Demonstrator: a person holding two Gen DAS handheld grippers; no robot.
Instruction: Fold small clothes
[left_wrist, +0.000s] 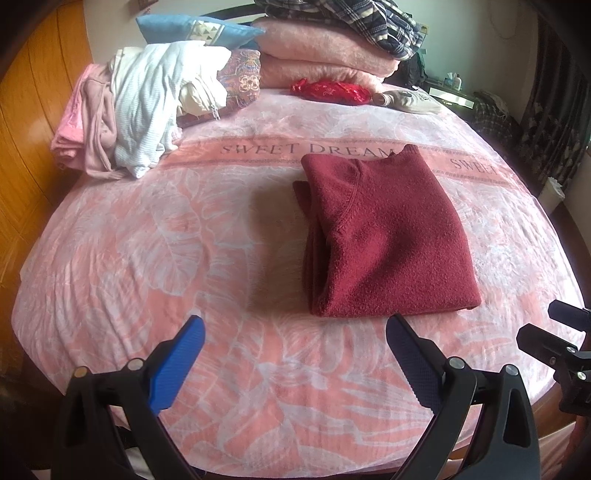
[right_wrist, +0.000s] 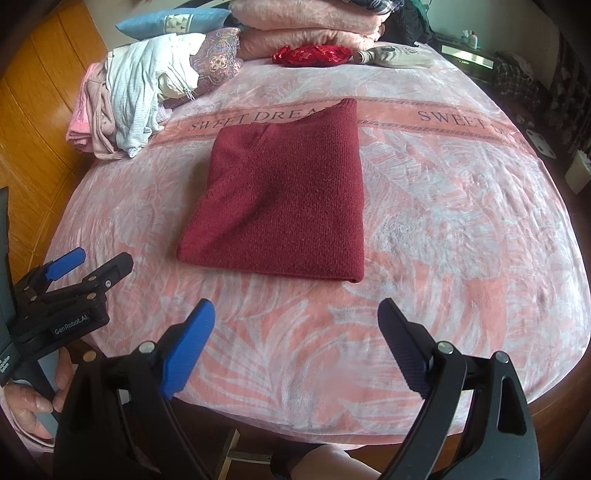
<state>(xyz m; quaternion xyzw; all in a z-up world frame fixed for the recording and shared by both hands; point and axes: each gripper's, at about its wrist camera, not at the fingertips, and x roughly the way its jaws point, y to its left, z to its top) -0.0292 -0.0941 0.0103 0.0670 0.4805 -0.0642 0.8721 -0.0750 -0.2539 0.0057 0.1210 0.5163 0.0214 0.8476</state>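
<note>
left gripper: black frame, one blue pad and one dark pad, jaws spread wide, nothing between them; hangs over the near edge of the bed, short of the sweater. Also seen from the side at the left edge of the right wrist view, a hand wrapped round its handle.
right gripper: same build, blue pad on the left, dark pad on the right; released, jaws wide apart, nothing grasped; over the near edge of the bed, sweater just beyond the tips. Part of its black frame shows at the right edge of the left wrist view.
dark red knitted sweater: folded into a rough rectangle, flat on the bed, mid-bed, far end overlapping the lettered band; touched by neither gripper.
bed with pink leaf-print cover: band of letters reading SWEET DREAM runs across it.
loose pile of white and pale pink clothes: far left corner of the bed, unfolded, well apart from the sweater.
blue cushion: behind the pile, at the head end.
stacked pink fluffy blankets: head end, a plaid cloth on top.
red shiny pouch: in front of the blankets.
wooden panelling: left of the bed.
</note>
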